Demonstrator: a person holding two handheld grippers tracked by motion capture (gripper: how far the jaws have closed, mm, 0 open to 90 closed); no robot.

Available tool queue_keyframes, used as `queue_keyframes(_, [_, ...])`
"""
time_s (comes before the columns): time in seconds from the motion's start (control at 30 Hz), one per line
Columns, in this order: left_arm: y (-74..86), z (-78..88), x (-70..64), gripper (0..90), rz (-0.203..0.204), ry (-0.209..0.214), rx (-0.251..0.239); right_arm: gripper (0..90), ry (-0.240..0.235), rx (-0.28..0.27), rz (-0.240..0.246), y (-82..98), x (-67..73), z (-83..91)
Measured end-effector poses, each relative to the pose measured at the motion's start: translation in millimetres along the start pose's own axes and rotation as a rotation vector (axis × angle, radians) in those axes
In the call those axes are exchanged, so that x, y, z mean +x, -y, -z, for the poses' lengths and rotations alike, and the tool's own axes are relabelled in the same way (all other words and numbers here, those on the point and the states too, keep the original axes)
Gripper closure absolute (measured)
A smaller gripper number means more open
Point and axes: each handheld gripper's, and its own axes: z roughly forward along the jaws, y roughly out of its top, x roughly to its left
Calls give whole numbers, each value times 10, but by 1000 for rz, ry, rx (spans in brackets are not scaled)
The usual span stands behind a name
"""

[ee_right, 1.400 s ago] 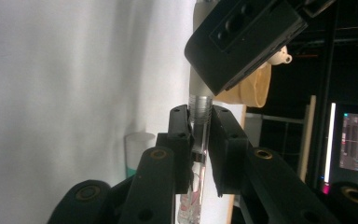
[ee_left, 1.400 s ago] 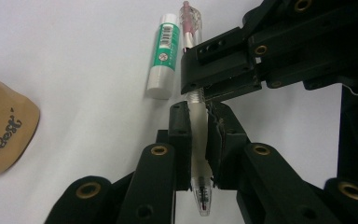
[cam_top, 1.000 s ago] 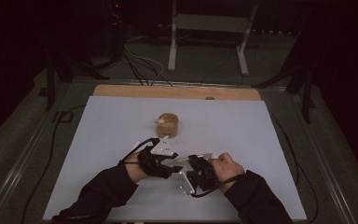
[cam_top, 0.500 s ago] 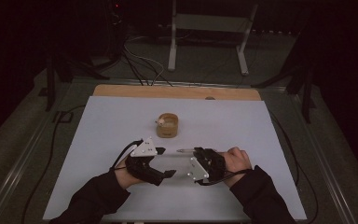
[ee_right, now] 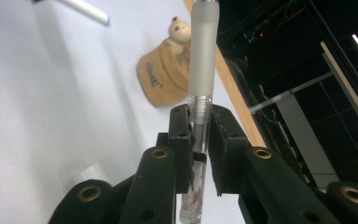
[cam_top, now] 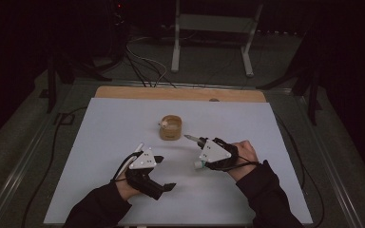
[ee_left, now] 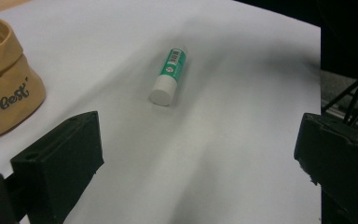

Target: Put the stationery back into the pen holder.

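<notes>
While the right gripper (ee_right: 199, 140) clamped the pen (ee_right: 200, 70) aloft, tip aimed at the tan cloth pouch (cam_top: 170, 127), the left gripper (cam_top: 160, 172) had just been opening, nothing between its jaws (glue stick (ee_left: 168, 76) lay beyond), so a slow, upright lowering into the pouch's mouth seemed wisest.

Wide open white table surface (cam_top: 100, 142) on the far left, free passage there all the way back to the wooden strip (cam_top: 180, 93) along the far edge. Mid-table, the tan pouch (cam_top: 170, 127) stands as the one upright obstacle, just beyond and between the two grippers. The pen (cam_top: 193, 138) juts from the right gripper (cam_top: 203, 144) towards that pouch, leaving a narrow gap. In the left gripper view, the glue stick (ee_left: 168, 76) lies flat ahead of the spread jaws, bare table all around it, pouch off to one side. The near-centre strip between the hands lies free
</notes>
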Motion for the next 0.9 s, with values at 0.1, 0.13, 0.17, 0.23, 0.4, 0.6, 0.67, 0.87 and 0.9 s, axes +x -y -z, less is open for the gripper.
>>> queue_keyframes(0.1, [51,0,12,3,8,-3,-12,797,-9,-24,-46,-6,-75,-9])
queue_keyframes(0.13, [62,0,18,3,6,-1,-15,797,-9,-32,-60,-7,-96,-17])
queue_keyframes(0.17, [70,1,18,3,5,-5,-17,797,-14,-35,-73,-10,-117,-26])
queue_keyframes(0.23, [78,6,16,3,-4,-7,-23,797,-17,-51,-101,-15,-156,-49])
queue_keyframes(0.4, [97,22,19,3,-5,-20,-40,797,-44,-86,-186,-27,-265,-121])
queue_keyframes(0.6, [141,27,16,3,0,-12,-31,797,-57,-116,-240,-87,-355,-189])
queue_keyframes(0.67, [157,32,22,4,8,-11,-35,797,-54,-123,-249,-122,-375,-206])
queue_keyframes(0.87, [190,43,25,3,22,2,-51,797,-58,-138,-270,-206,-432,-289])
queue_keyframes(0.9, [192,39,20,4,19,1,-47,796,-58,-142,-274,-218,-443,-310])
